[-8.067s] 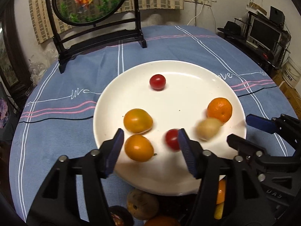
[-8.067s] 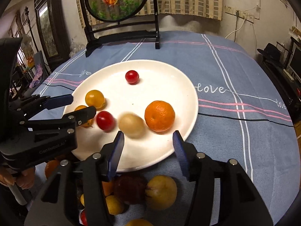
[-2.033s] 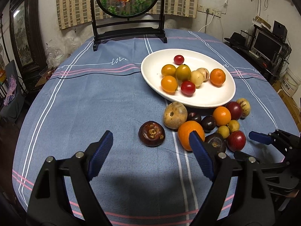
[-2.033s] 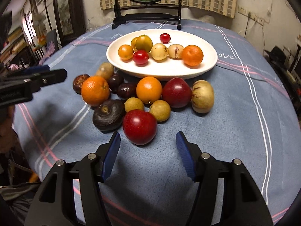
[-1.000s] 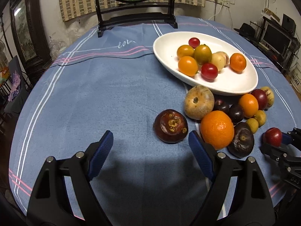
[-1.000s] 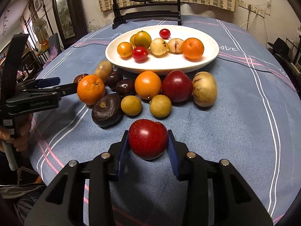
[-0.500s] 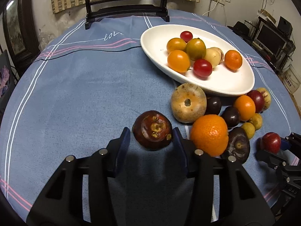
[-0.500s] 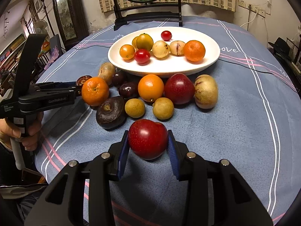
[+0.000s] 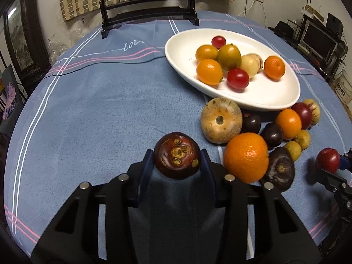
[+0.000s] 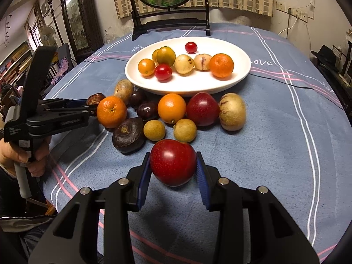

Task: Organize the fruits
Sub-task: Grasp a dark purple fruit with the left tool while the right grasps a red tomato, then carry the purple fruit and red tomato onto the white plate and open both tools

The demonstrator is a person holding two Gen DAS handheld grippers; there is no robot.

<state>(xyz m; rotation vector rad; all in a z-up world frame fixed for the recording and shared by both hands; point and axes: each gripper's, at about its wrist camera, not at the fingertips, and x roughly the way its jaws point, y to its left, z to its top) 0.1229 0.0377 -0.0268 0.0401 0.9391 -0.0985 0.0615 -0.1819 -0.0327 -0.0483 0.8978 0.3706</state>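
Observation:
A dark brown mangosteen sits between the blue pads of my left gripper. The jaws are closing and both pads touch its sides. My right gripper is shut on a red plum-like fruit, just above the cloth in front of the loose pile. The white oval plate behind holds several small fruits: orange, yellow, red and pale ones. In the right wrist view, the left gripper reaches in from the left to the mangosteen.
Loose fruits lie between the grippers and the plate: an orange, a tan round fruit, another dark mangosteen, and several more. A black framed screen stand is at the table's far side. A hand holds the left gripper.
The left gripper's jaws went from wide apart to closed against the mangosteen, after moving up to it. The right gripper keeps the red fruit and has not moved.

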